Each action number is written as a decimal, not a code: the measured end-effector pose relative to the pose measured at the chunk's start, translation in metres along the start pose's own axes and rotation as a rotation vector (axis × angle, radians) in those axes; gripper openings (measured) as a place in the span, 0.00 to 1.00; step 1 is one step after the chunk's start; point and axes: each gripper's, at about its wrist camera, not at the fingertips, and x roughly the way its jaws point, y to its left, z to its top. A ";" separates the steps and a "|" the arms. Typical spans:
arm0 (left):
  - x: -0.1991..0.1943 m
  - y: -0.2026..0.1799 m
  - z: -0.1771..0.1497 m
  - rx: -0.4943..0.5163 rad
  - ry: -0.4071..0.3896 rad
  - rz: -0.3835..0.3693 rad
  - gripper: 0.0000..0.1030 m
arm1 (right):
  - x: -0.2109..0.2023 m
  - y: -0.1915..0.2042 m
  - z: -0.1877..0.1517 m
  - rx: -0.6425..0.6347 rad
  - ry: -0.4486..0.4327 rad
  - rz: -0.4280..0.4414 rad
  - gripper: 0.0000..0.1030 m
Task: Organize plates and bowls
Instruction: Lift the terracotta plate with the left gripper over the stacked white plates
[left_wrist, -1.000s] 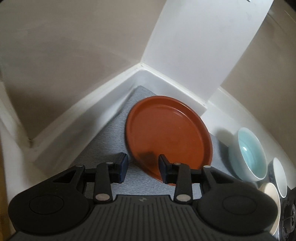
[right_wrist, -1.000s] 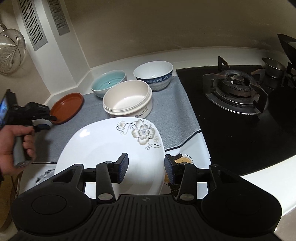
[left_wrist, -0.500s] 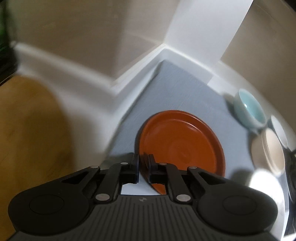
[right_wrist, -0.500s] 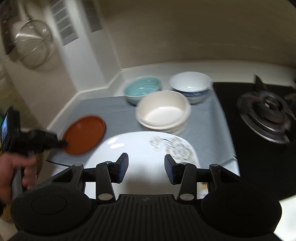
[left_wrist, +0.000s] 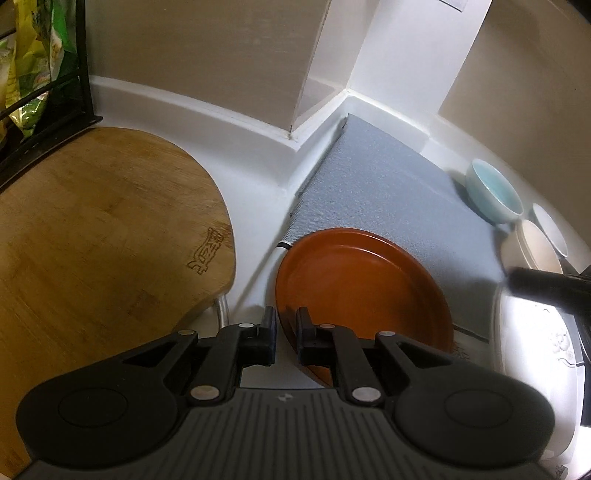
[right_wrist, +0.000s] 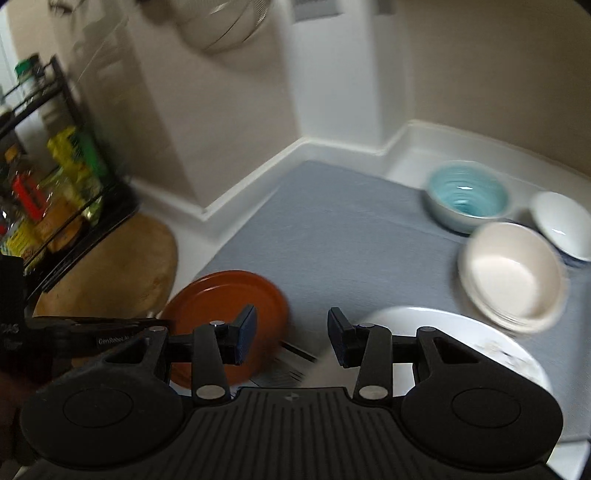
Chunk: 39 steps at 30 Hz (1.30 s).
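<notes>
left tool (left_wrist: 286, 332) pinches the brown plate (left_wrist: 364, 291), right tool (right_wrist: 291, 334) spread empty; white plate (right_wrist: 461, 339) and bowls unstacked.

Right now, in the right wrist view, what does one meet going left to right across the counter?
Spice rack → wooden cutting board → brown plate held by the left gripper → teal bowl → cream bowl → white bowl.

bare grey mat (right_wrist: 332, 229) open; 3 bowls (right_wrist: 513, 273) crowd its right.
</notes>
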 end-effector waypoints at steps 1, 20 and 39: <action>0.001 -0.001 0.000 0.003 0.002 0.000 0.11 | 0.009 0.004 0.002 0.001 0.021 -0.007 0.43; 0.015 -0.005 0.003 0.021 0.007 -0.012 0.12 | 0.072 0.004 -0.003 -0.002 0.200 -0.108 0.40; 0.007 -0.004 0.003 0.034 -0.006 -0.018 0.12 | 0.074 0.004 -0.008 -0.026 0.188 -0.061 0.10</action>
